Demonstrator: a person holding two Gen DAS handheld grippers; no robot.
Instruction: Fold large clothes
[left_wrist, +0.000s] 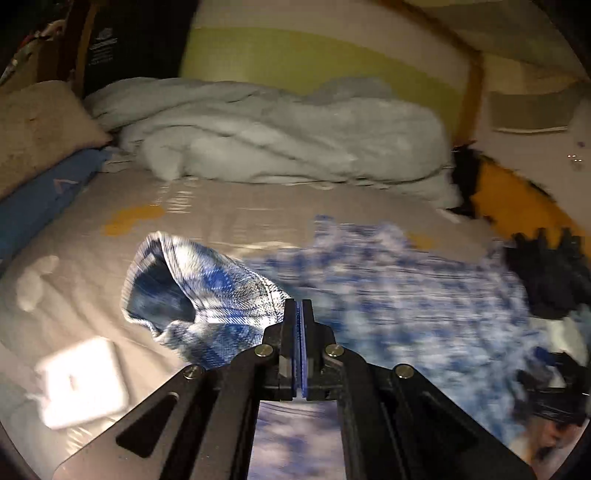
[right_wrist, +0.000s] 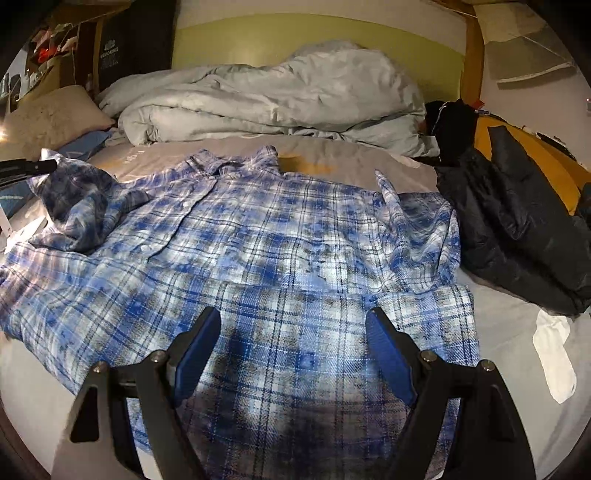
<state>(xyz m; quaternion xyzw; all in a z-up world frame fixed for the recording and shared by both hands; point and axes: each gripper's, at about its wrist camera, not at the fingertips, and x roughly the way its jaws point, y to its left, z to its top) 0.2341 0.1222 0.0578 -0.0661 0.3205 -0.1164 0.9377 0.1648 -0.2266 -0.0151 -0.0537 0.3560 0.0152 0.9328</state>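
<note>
A blue and white plaid shirt (right_wrist: 280, 236) lies spread front-up on the bed, collar toward the far side. Its left sleeve (left_wrist: 192, 280) is lifted off the bedsheet, cuff opening facing the left wrist camera. My left gripper (left_wrist: 299, 306) is shut, with the sleeve's seam edge pinched at its tips. In the right wrist view, that gripper (right_wrist: 33, 168) shows at the far left, holding up the raised sleeve (right_wrist: 81, 199). My right gripper (right_wrist: 295, 314) hovers open over the shirt's lower hem with nothing between its fingers. The right sleeve (right_wrist: 417, 221) lies folded in on the shirt's right side.
A crumpled pale duvet (right_wrist: 280, 99) fills the far end of the bed. A dark puffer jacket (right_wrist: 517, 236) lies at the right, with a white cloth (right_wrist: 554, 358) near it. Pillows (right_wrist: 55, 114) sit at the far left. A white flat object (left_wrist: 81, 384) lies by the left gripper.
</note>
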